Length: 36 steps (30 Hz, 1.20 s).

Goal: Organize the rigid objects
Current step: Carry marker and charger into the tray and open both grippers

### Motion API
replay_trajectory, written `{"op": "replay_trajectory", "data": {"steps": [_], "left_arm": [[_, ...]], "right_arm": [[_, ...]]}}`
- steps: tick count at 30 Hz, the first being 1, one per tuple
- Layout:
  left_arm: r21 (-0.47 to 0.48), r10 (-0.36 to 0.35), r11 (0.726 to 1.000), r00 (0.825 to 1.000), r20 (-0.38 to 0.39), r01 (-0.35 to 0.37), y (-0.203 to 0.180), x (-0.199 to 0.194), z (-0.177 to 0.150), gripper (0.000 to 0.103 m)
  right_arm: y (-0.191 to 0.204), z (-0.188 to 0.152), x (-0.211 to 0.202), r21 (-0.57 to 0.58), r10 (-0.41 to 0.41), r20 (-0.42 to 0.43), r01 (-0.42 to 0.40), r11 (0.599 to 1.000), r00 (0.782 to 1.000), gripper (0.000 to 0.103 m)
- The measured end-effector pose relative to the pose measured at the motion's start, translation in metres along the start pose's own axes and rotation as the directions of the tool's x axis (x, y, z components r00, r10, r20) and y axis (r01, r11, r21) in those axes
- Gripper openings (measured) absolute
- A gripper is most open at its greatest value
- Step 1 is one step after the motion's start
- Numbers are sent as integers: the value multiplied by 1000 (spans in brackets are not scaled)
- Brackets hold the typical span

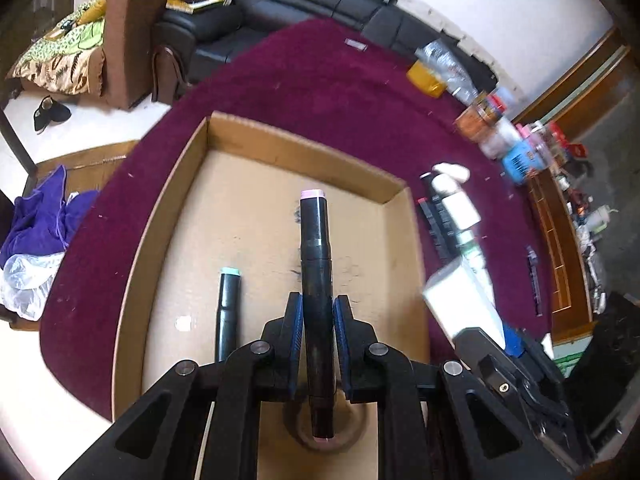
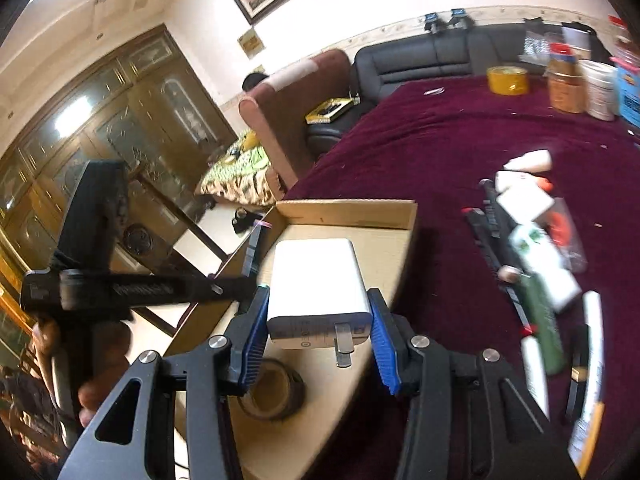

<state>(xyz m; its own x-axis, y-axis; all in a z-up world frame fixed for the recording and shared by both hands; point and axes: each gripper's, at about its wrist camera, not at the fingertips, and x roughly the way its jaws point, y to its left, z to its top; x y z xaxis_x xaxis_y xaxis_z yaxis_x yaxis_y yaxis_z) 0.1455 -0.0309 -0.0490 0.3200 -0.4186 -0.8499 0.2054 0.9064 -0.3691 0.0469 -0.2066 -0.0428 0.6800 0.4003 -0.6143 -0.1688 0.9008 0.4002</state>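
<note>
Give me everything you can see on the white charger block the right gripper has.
The white charger block is a glossy, rounded plastic brick with flat metal prongs on its near face, pointing back toward the camera, and faint printed markings beside them. The right hand-held gripper clamps it by the sides between its blue ribbed pads. It hangs above the open cardboard box, touching nothing else visible.

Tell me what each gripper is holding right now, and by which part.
The left gripper clamps a black marker around its lower barrel. The right gripper holds a white charger by its two sides, near the prong end.
</note>
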Motion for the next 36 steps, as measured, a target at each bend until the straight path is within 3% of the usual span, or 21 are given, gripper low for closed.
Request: {"op": "replay_trajectory", "data": {"steps": [6,12,19,22,26,31,36], "left_arm": [[-3,5,1000,998,-69,-5,13,32,2,14],[13,21,1000,997,-70,-20,15,37,5,14],[10,0,1000,999,-47,1,18,38,7,15],[8,-8,1000,999,-32,8,18,37,6,17],[8,5,1000,1000,19,-5,14,29,4,52],[13,18,1000,996,92,-20,1,-5,-11,53],[-15,2,1000,983,185,1,-24,-41,-47,66]], "right_arm": [[6,-1,53,-72,-112,-92,106,992,989,46],[19,-8,74,-187,-224,-103,203,961,969,46],[25,-9,83,-245,-274,-113,240,939,955,46],[25,-10,83,-249,-261,-116,227,942,958,48],[25,-12,69,-238,-222,-92,195,952,971,54],[26,-16,24,-235,-149,-5,144,961,989,60],[5,-33,-31,-190,-64,41,71,979,997,66]]}}
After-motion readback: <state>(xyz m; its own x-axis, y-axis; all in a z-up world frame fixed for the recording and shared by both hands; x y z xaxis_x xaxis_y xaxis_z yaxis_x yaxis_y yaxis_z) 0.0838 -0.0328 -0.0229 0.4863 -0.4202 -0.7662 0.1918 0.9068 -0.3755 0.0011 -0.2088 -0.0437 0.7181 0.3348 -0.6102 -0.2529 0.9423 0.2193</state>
